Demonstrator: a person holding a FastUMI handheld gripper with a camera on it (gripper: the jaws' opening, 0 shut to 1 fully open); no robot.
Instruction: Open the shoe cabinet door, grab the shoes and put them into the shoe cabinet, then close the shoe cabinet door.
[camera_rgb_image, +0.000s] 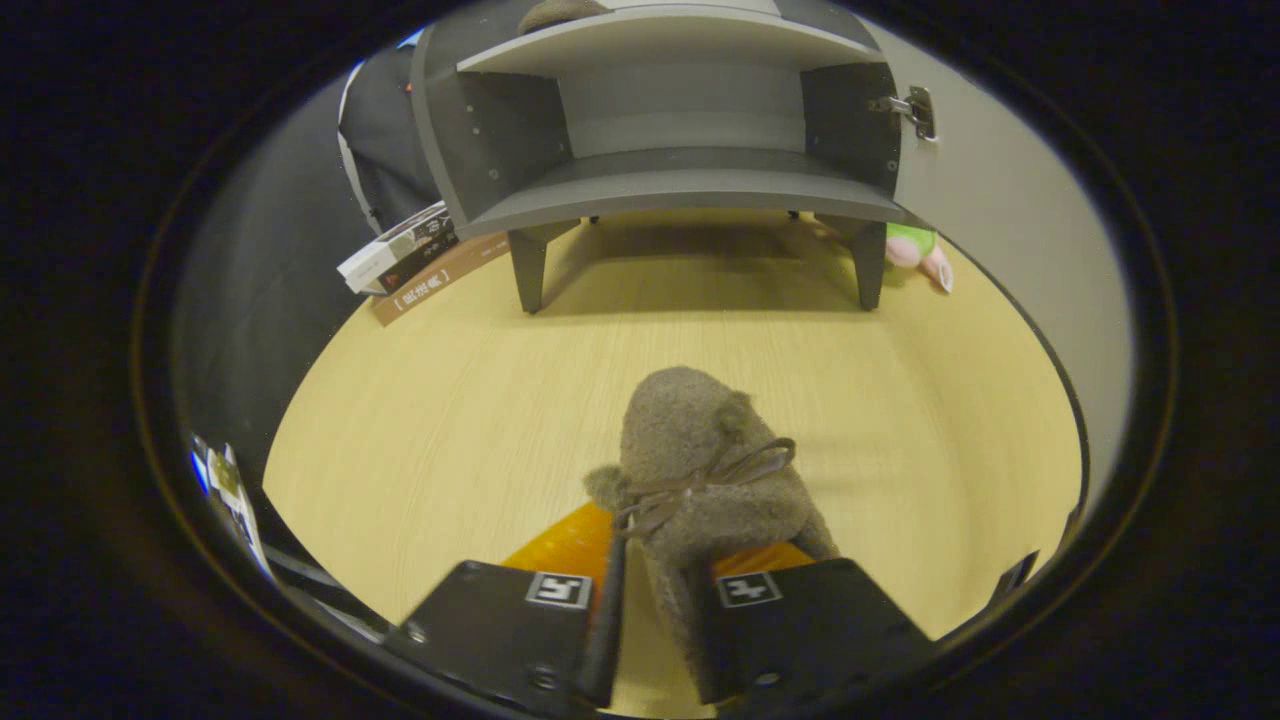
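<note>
Item: brown suede shoe, clamped by its heel wall in the gripper jaws, toe toward twelve o'clock, aimed for carriage into the open shoe cabinet beyond.

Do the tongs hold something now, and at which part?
Yes. The tongs are closed on the fuzzy brown shoe, gripping its heel-side collar near the lace bow.

Warm, dim light; shadow under cabinet; fisheye-bent, soft edges.
</note>
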